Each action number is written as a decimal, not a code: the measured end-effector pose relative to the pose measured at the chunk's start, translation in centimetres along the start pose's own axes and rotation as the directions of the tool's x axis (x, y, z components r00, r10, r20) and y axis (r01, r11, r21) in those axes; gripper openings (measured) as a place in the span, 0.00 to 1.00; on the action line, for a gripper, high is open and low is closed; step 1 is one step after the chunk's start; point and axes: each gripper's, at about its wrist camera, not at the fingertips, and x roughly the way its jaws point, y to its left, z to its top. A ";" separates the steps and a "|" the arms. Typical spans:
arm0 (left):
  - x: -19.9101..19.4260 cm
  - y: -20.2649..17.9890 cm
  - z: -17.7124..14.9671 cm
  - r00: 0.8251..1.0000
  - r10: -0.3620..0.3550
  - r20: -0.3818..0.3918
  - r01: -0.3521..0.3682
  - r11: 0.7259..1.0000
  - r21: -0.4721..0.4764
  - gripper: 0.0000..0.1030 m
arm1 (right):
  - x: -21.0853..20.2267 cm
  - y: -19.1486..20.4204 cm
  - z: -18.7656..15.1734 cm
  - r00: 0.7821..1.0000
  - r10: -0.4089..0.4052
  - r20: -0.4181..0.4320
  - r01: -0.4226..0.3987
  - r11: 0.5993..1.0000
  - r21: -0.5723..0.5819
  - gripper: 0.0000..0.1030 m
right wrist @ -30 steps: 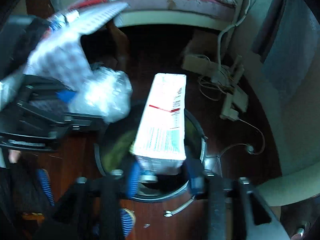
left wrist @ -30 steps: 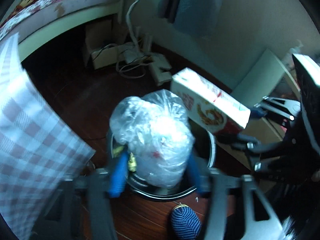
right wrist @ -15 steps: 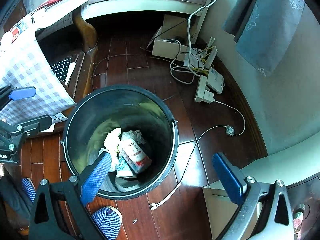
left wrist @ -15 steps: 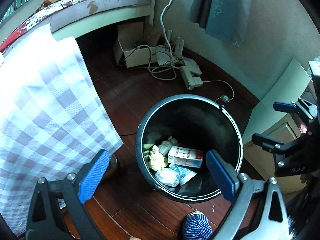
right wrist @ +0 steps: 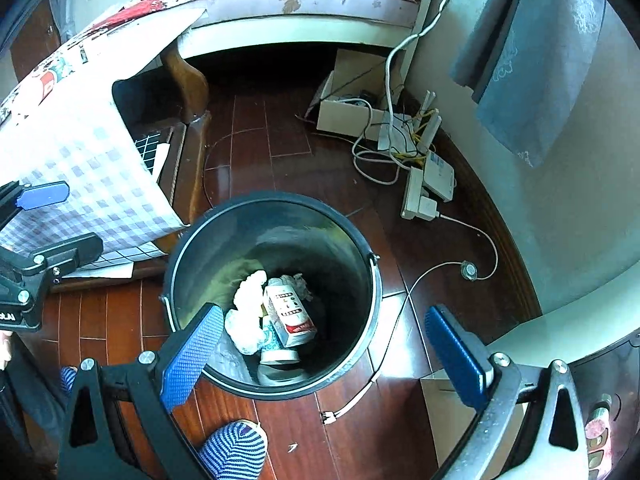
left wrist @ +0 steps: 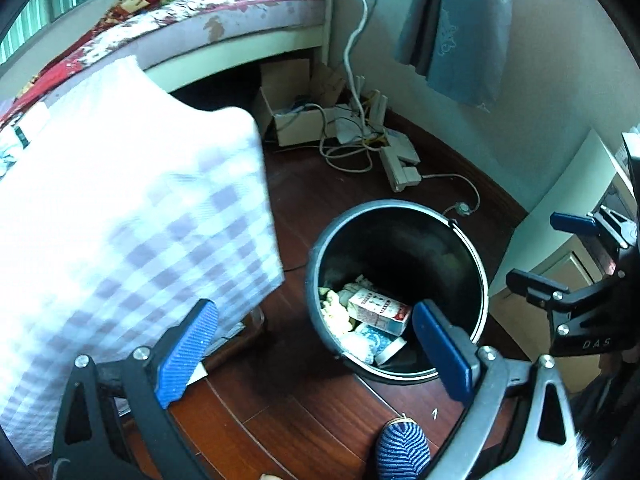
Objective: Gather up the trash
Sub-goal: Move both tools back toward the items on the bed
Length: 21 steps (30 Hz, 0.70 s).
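Observation:
A black trash bin (left wrist: 400,210) (right wrist: 272,200) stands on the dark wooden floor. At its bottom lie a red-and-white carton (left wrist: 378,311) (right wrist: 290,314), a crumpled clear plastic bag (left wrist: 356,346) (right wrist: 244,320) and other scraps. My left gripper (left wrist: 314,308) hangs above the bin's left rim, open and empty. My right gripper (right wrist: 324,314) hovers over the bin's near side, also open with nothing between its blue pads (right wrist: 192,356). Each gripper shows in the other's view: the right gripper (left wrist: 552,252) at the right edge, the left gripper (right wrist: 60,222) at the left edge.
A checked tablecloth (left wrist: 120,220) (right wrist: 88,184) hangs close to the bin's left. Behind are a bed (left wrist: 240,12), a cardboard box (left wrist: 296,120) and a power strip (right wrist: 424,196) with tangled cables. A pale cabinet (left wrist: 560,208) stands right. A striped slipper (right wrist: 232,452) is in front.
Both grippers opened. The plastic bag left the left gripper and the carton left the right one; both now lie in the bin. The left gripper shifted leftward.

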 end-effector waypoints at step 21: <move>-10.2 11.4 -2.3 0.974 0.162 0.157 -0.129 0.971 -0.203 0.96 | -3.9 9.7 6.9 0.970 0.187 0.153 -0.184 0.982 -0.030 0.99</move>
